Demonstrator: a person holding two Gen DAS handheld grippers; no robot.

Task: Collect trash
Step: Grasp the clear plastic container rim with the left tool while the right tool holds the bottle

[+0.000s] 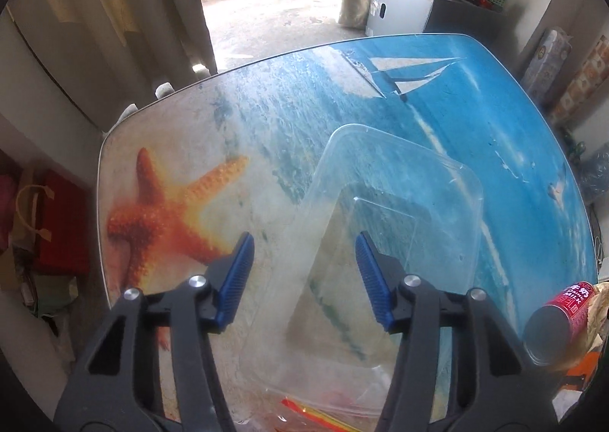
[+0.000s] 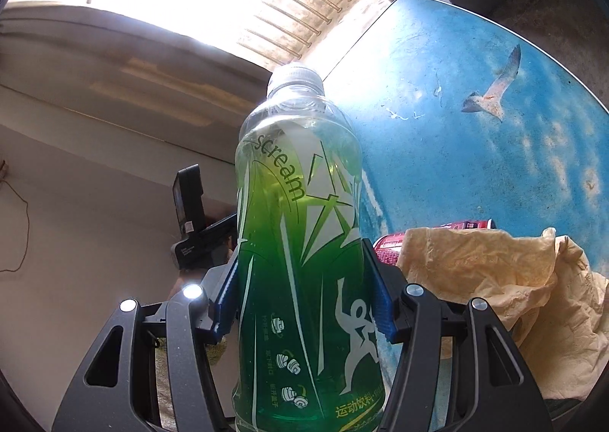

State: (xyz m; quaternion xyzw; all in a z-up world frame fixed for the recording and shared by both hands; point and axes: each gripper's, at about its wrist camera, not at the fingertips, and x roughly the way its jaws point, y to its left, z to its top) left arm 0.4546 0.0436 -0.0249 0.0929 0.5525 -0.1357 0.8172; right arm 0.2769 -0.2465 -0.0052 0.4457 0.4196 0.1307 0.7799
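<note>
Glossy beach-print table (image 1: 342, 97), ribbed green bottle (image 2: 300, 241) gripped

A: What do the tools look like?
B: Left gripper (image 1: 304, 276): black linkage arms with triangular cutouts, silver round pins, ribbed blue pads (image 1: 238, 279).
A: Right gripper (image 2: 302, 302)?
B: Same build; a black device beyond its left finger, possibly the other handle.

Bright daylight from balcony; fisheye edges warp.

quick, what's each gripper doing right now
left gripper: open, holding nothing, above the clear plastic bin.
right gripper: closed on the green bottle.
</note>
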